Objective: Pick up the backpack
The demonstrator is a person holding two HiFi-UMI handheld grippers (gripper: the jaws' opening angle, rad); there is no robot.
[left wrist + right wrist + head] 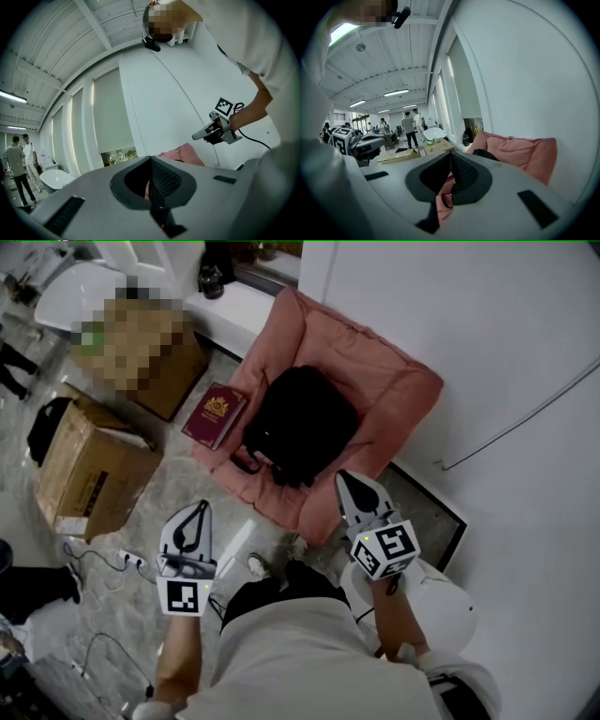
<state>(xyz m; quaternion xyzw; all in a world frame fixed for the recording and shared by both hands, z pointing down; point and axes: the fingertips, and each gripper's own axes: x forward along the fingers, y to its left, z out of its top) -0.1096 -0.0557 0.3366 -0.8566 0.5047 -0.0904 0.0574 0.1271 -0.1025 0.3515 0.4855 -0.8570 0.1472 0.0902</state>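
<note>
A black backpack (300, 423) lies on the seat of a pink armchair (403, 390), in the middle of the head view. In the right gripper view only its top (486, 154) shows, over the pink cushion (525, 150). My right gripper (343, 478) is shut and empty, pointing at the chair's front edge, just short of the backpack. My left gripper (201, 506) is also shut and empty, over the floor to the left of the chair. In the left gripper view the right gripper (197, 136) shows in a hand, above the pink chair (185, 153).
A dark red book (214, 414) lies on the floor beside the chair. Cardboard boxes (89, 465) stand at the left, with a power strip and cables (131, 561) near my feet. A white wall (506, 352) runs along the right. People stand far off (410, 126).
</note>
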